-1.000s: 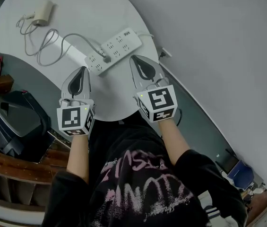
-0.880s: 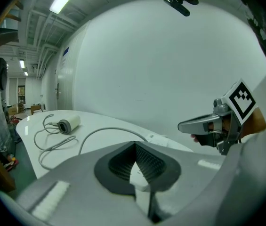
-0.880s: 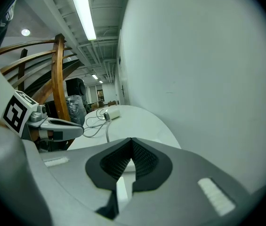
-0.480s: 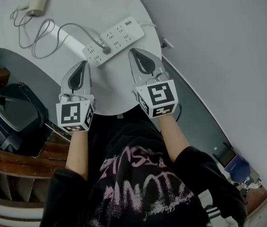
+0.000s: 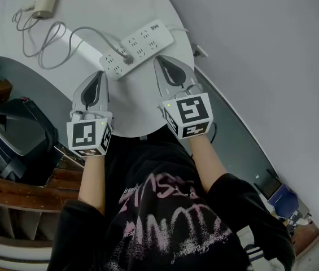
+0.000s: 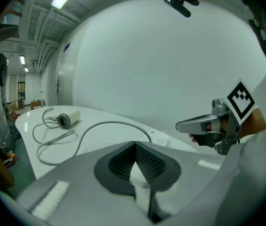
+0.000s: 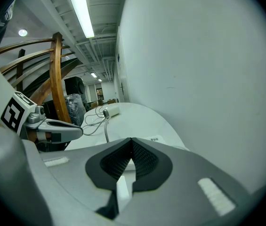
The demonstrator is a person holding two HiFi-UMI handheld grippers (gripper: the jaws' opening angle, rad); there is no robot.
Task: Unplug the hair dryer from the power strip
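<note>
A black case (image 5: 13, 141) sits on the floor at the far left, below the edge of the pale rounded bench (image 5: 119, 4). On the bench's far left corner lies the hair dryer (image 5: 44, 3), a small white barrel on its side. Its grey cord (image 5: 51, 45) runs in loose loops across the top towards the middle. The left tongs (image 5: 98, 74) hover over the near edge of the bench, pointing forward and slightly down. Their jaws are closed together with nothing between them, and their tips are near the strip's near end without touching it. Just past them lies the white power strip (image 5: 138, 48), set at a slant, with the cord's plug (image 5: 127, 60) seated in a socket near its left end. The right tongs (image 5: 158, 61) are level with the left pair and well apart from them. Their jaws are also pressed together and empty, and their tips are close to the strip's near edge but clear of it. The strip's own lead (image 5: 180, 30) leaves its right end towards the grey wall (image 5: 261, 66).
</note>
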